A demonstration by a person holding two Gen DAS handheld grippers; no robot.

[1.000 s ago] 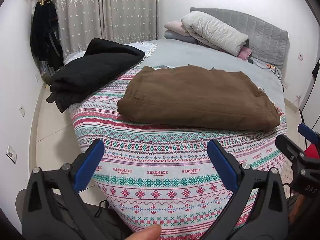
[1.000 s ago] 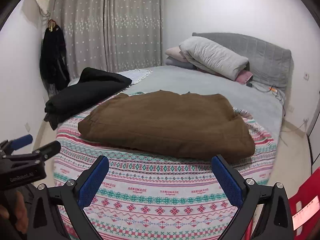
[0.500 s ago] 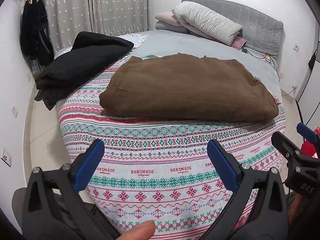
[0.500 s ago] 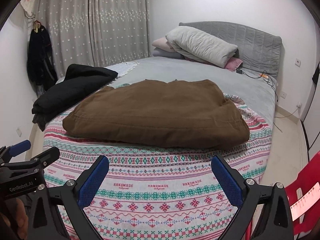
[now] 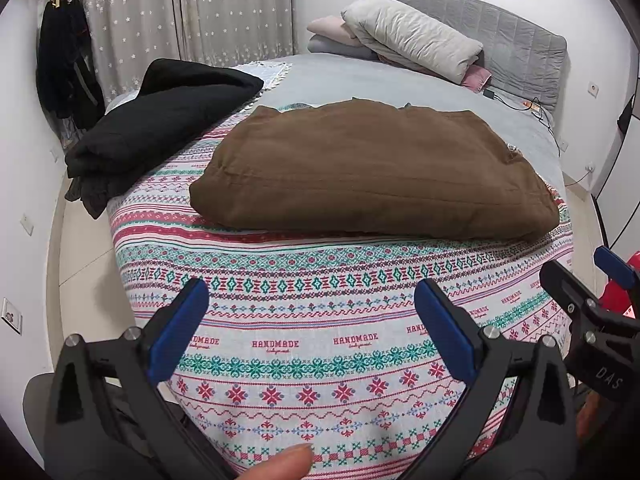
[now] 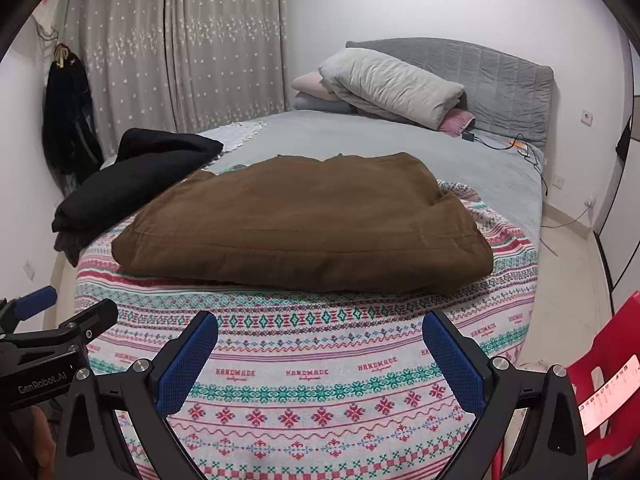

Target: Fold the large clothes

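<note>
The folded brown fabric garment [image 5: 372, 172] is seen at twelve o'clock on the patterned striped blanket [image 5: 304, 344]; the left gripper [image 5: 312, 312] and right gripper [image 6: 320, 344] are held released, empty.

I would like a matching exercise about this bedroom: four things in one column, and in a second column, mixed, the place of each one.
Things
1. brown garment
2. black garment
3. grey pillow
4. dark coat

Places
A. hanging on the wall beside the curtain
B. against the headboard
C. folded on the middle of the patterned blanket
D. at the left edge of the bed, partly hanging over it

Pairs: 1-C, 2-D, 3-B, 4-A
</note>
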